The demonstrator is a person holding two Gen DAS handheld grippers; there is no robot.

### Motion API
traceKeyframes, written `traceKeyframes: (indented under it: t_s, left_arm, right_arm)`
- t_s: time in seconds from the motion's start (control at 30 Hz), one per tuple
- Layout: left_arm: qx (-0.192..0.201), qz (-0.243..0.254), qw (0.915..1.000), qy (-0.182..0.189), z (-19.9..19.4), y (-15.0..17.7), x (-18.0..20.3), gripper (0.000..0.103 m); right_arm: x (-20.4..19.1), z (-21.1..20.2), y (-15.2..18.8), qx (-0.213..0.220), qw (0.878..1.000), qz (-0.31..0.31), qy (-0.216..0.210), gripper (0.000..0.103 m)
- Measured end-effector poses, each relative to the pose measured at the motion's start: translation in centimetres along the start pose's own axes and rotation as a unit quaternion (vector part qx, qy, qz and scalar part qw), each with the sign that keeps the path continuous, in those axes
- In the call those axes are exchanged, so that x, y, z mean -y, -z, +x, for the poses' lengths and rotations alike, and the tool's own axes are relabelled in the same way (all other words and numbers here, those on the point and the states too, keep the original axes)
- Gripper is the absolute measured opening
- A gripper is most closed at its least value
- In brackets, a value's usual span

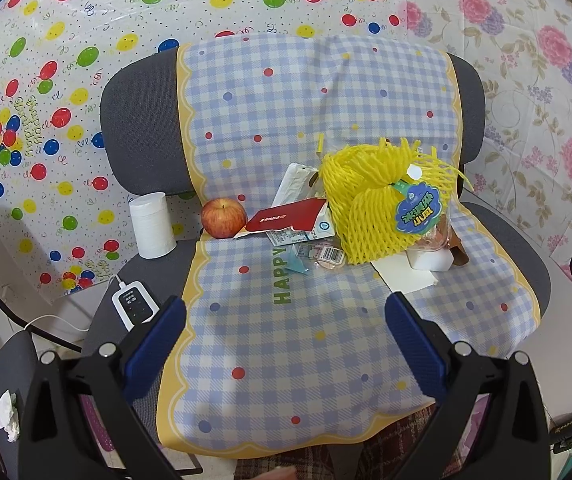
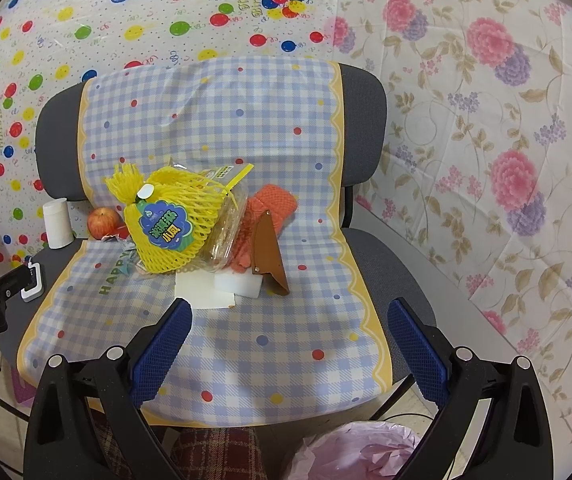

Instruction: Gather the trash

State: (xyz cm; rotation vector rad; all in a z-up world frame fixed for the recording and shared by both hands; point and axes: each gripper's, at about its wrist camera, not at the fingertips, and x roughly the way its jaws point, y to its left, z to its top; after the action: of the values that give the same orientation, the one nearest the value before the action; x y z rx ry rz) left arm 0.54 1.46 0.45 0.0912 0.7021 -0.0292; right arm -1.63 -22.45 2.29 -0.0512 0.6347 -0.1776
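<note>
A pile of trash lies at the back of a chair seat covered by a blue checked cloth (image 1: 278,344). In it are a yellow foam net (image 1: 381,204) (image 2: 174,224) with a blue label, a torn red carton (image 1: 289,218), small wrappers (image 1: 319,254), a clear plastic pack (image 2: 226,232), a white foam block (image 2: 238,280) and a white paper sheet (image 2: 202,294). My left gripper (image 1: 286,310) hovers open over the seat's front, short of the pile. My right gripper (image 2: 289,312) is open too, just in front of the paper sheet. Neither holds anything.
A red apple (image 1: 224,218), a white cylinder (image 1: 153,226) and a white wired device (image 1: 136,304) sit on the seat's left. An orange knitted item (image 2: 272,208) and a brown leather piece (image 2: 268,252) lie on the right. A pink-lined bin (image 2: 357,452) stands below the seat front. A crumpled tissue (image 1: 6,416) lies lower left.
</note>
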Motion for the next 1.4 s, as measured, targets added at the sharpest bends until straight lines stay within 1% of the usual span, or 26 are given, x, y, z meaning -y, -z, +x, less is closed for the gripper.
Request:
traceKeyframes:
  t_s: [0.7,0.8,0.93,1.03,1.1,1.2,1.27,1.3,1.4]
  left_arm:
    - [-0.001,0.000,1.0000,-0.001,0.1,0.1,-0.1,0.097]
    - [-0.003,-0.001,1.0000,0.000,0.3,0.2,-0.2,0.097]
    - [-0.011,-0.009,0.9998,0.010,1.3,0.5,-0.4,0.097]
    - [-0.019,-0.011,0.9997,0.013,2.4,0.4,0.2,0.097]
    - [-0.019,-0.002,0.9997,0.018,3.1,0.4,0.8,0.097]
    - [-0.014,0.017,0.9997,0.011,4.0,0.4,2.0,0.097]
    - [-0.012,0.029,0.9993,0.019,5.0,0.5,3.0,0.097]
    - [-0.014,0.030,0.9990,0.030,5.6,0.6,3.5,0.097]
    - [-0.012,0.022,0.9982,0.054,6.7,0.4,4.5,0.097]
  right_arm:
    - [0.1,0.0,0.1,-0.004,1.000,-0.002,-0.004,0.097]
    - [0.0,0.7,0.1,-0.008,1.000,-0.003,-0.007,0.097]
    - [0.0,1.4,0.0,-0.010,1.000,-0.003,-0.010,0.097]
    - [0.3,2.1,-0.3,-0.012,1.000,0.004,-0.014,0.097]
    - [0.5,2.6,-0.4,-0.012,1.000,0.007,-0.018,0.097]
    - [0.9,3.5,-0.4,-0.015,1.000,0.010,-0.020,0.097]
    - [1.2,4.0,-0.5,-0.018,1.000,0.012,-0.021,0.097]
    - [1.4,4.3,-0.5,-0.019,1.000,0.013,-0.021,0.097]
    - [2.3,5.1,-0.5,-0.021,0.999,0.018,-0.018,0.097]
